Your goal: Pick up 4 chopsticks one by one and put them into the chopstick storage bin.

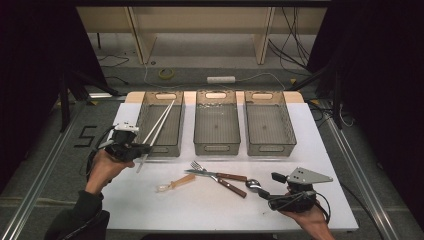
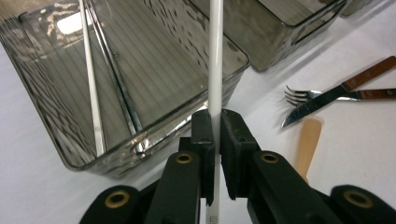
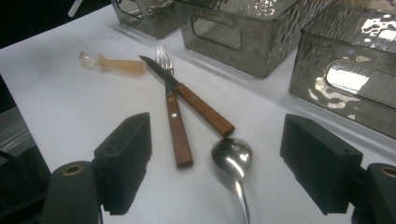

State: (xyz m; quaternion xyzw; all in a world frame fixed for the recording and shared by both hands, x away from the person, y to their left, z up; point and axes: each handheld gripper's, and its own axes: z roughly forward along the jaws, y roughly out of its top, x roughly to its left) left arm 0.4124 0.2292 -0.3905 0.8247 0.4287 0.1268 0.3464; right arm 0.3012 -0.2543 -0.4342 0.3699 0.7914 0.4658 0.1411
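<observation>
Over at nine o'clock on the white table [image 1: 320,150], your left gripper [image 1: 145,148] has its jaws pinched tight on a white chopstick [image 2: 215,70], which slants up over the near rim of the left bin [image 1: 176,135]. A second chopstick [image 2: 92,88] lies inside that bin, leaning on its near wall. At twelve o'clock sits the middle bin [image 1: 216,145], and at one o'clock the right bin [image 1: 290,135]. Near the table's centre, the fork [image 3: 163,53] and the wooden-handled knife [image 3: 189,100] lie crossed, with a pale spoon [image 1: 175,183] just beside them at seven o'clock. Down at five o'clock, your right gripper [image 3: 233,168] hangs spread wide, its jaws on either side of the steel spoon [image 3: 232,156] and clear of it
</observation>
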